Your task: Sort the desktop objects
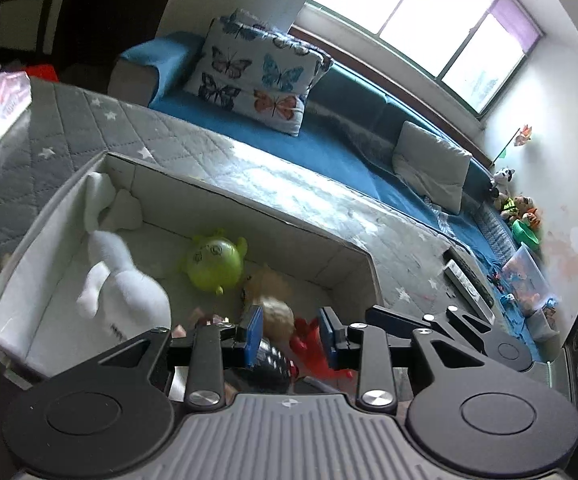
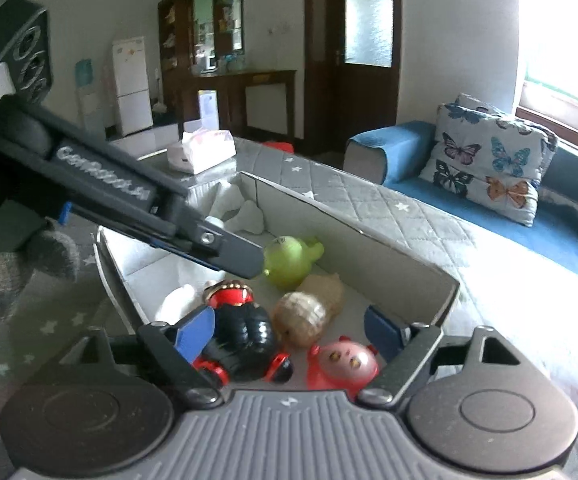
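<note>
— What's in the box (image 2: pixel 405 260) right now?

— A white plush (image 1: pixel 129 292) at the far end, a green toy (image 1: pixel 213 260) in the middle, a tan toy (image 2: pixel 309 312) beside it, then a black-and-red figure (image 2: pixel 241 328) and a pink pig (image 2: pixel 345 364) at the near end. The box sits on the grey quilt (image 2: pixel 409 216) with the stars.

— And the left gripper (image 1: pixel 291 338)?

— Hanging over the near end of the box, blue pads (image 1: pixel 254 334) parted with nothing between them. Below the gap I see the tan toy and something red, a bit blurred.

— The right gripper (image 2: pixel 289 334)?

— Spread wide, just above the black-and-red figure, the tan toy and the pig. Its fingers touch none of them as far as I can tell.

— Do the two meet?

— From the right camera the left one reaches in over the box from the left side, its tip near the green toy. Well apart from the right one.

— Anything else around?

— A tissue pack (image 2: pixel 203 152) on the quilt beyond the box, and a butterfly pillow (image 1: pixel 257 76) on the blue sofa (image 1: pixel 329 144).
</note>
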A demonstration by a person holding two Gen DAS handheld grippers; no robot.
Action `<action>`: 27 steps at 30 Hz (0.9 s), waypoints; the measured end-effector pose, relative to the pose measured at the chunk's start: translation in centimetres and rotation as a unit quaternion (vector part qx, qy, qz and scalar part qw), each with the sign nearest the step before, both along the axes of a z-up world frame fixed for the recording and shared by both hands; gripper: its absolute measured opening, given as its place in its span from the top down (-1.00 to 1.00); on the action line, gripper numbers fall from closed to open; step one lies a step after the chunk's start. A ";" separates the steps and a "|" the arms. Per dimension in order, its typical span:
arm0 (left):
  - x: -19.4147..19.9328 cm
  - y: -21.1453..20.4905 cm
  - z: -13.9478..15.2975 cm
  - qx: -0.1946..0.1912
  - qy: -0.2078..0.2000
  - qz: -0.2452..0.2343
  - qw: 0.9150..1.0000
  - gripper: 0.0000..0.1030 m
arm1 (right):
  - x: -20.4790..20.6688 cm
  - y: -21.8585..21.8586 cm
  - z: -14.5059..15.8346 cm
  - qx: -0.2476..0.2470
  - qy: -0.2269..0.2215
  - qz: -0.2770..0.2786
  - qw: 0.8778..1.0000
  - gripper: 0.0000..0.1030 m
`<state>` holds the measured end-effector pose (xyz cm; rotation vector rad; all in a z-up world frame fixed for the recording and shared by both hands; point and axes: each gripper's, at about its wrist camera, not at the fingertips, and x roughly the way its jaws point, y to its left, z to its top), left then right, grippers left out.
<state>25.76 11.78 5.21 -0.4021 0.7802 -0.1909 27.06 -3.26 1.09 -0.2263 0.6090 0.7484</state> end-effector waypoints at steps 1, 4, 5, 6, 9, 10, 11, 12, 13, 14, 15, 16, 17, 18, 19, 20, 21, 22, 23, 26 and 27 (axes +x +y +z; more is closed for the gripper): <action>-0.8 -0.1 0.2 0.005 -0.005 0.001 1.000 0.34 | -0.7 -0.2 0.1 0.002 -0.002 -0.005 1.000 -0.75; -2.8 -0.3 0.5 0.020 -0.017 0.005 1.000 0.34 | -2.0 -0.5 0.4 0.011 -0.004 -0.018 1.000 -0.80; -3.4 -0.3 0.4 0.023 -0.018 0.005 1.000 0.34 | -2.6 -0.6 0.5 0.014 -0.001 -0.021 1.000 -0.81; -3.9 -0.3 0.4 0.025 -0.018 0.006 0.999 0.34 | -3.0 -0.7 0.5 0.017 0.001 -0.024 1.000 -0.82; -5.6 -0.2 0.4 0.033 -0.022 0.013 0.999 0.34 | -4.7 -0.8 0.7 0.023 0.001 -0.032 0.999 -0.94; -6.3 -0.1 0.4 0.037 -0.024 0.020 0.999 0.34 | -5.4 -0.9 0.7 0.024 -0.001 -0.036 0.999 -0.99; -6.9 -0.1 0.3 0.040 -0.025 0.025 0.999 0.34 | -5.8 -0.9 0.8 0.024 -0.003 -0.039 0.999 -1.00; -7.3 -0.1 0.3 0.043 -0.026 0.028 0.998 0.34 | -6.2 -1.0 0.8 0.025 -0.003 -0.042 0.999 -1.00; -7.9 0.0 0.3 0.046 -0.029 0.032 0.998 0.34 | -6.6 -1.0 0.9 0.026 -0.003 -0.045 0.999 -1.00; -8.4 0.0 0.3 0.050 -0.032 0.037 0.998 0.34 | -7.0 -1.0 0.8 0.027 -0.001 -0.048 0.998 -1.00; -8.8 0.1 0.3 0.056 -0.034 0.041 0.997 0.34 | -7.4 -1.0 0.7 0.027 0.003 -0.053 0.998 -1.00; -9.2 0.0 0.3 0.066 -0.036 0.047 0.996 0.34 | -7.6 -1.0 0.6 0.027 0.005 -0.058 0.998 -1.00; -9.6 0.0 0.2 0.076 -0.038 0.054 0.995 0.34 | -7.9 -1.0 0.5 0.025 0.003 -0.068 0.997 -1.00; -9.9 0.0 0.1 0.082 -0.038 0.058 0.994 0.34 | -8.1 -0.9 0.4 0.023 0.001 -0.074 0.997 -1.00; -10.2 0.1 0.0 0.087 -0.036 0.062 0.994 0.34 | -8.4 -0.9 0.3 0.022 -0.002 -0.079 0.997 -1.00; -10.5 0.0 -0.2 0.092 -0.035 0.065 0.993 0.34 | -8.7 -0.8 0.2 0.021 -0.006 -0.083 0.996 -1.00; -10.8 -0.1 -0.3 0.099 -0.034 0.067 0.992 0.34 | -9.0 -0.8 0.1 0.020 -0.009 -0.086 0.996 -1.00; -11.1 -0.2 -0.5 0.107 -0.034 0.069 0.991 0.34 | -9.2 -0.7 0.0 0.019 -0.010 -0.088 0.996 -1.00; -11.4 -0.3 -0.7 0.120 -0.033 0.073 0.990 0.34 | -9.4 -0.7 0.0 0.019 -0.010 -0.093 0.995 -1.00; -11.9 -0.6 -1.1 0.146 -0.033 0.086 0.985 0.34 | -9.7 -0.7 -0.3 0.022 -0.005 -0.111 0.994 -1.00; -12.0 -0.6 -1.3 0.145 -0.032 0.088 0.985 0.34 | -9.7 -0.7 -0.4 0.023 -0.002 -0.117 0.993 -1.00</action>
